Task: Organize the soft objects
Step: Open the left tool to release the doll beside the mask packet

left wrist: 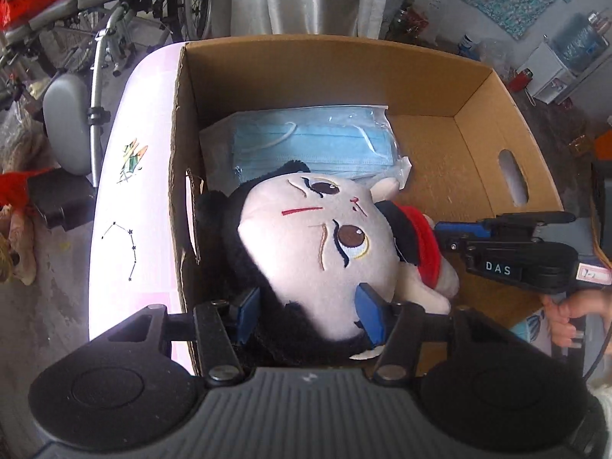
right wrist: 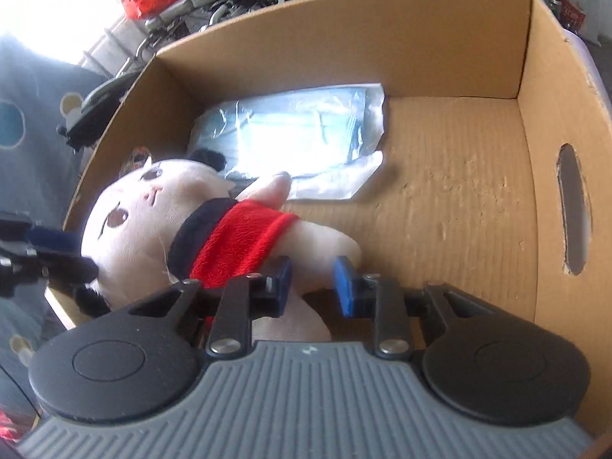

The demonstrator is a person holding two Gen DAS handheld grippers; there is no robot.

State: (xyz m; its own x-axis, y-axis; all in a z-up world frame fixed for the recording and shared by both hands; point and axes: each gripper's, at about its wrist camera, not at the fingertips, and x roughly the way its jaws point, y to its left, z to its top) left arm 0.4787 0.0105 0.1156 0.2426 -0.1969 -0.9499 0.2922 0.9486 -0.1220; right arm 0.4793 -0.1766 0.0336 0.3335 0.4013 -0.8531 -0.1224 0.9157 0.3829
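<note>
A plush doll [left wrist: 306, 244] with a pale face, black hair and a red top lies inside a cardboard box [left wrist: 325, 72]. My left gripper [left wrist: 310, 311] has its blue pads against both sides of the doll's head. In the right wrist view, the doll [right wrist: 160, 222] lies along the box's [right wrist: 344, 38] left side. My right gripper [right wrist: 313, 287] is closed around the doll's pale leg, just below the red top. A bagged pack of blue face masks [left wrist: 306, 141] [right wrist: 298, 137] lies flat behind the doll. Each gripper also shows in the other's view: the right gripper [left wrist: 443, 235] and the left gripper [right wrist: 49, 244].
The box stands on a pale pink table [left wrist: 130, 206] with small drawings. A wheelchair [left wrist: 95, 38] and a curtain are behind it. The right half of the box floor [right wrist: 459, 191] is bare cardboard. A person's hand [left wrist: 570, 313] holds the right gripper's handle.
</note>
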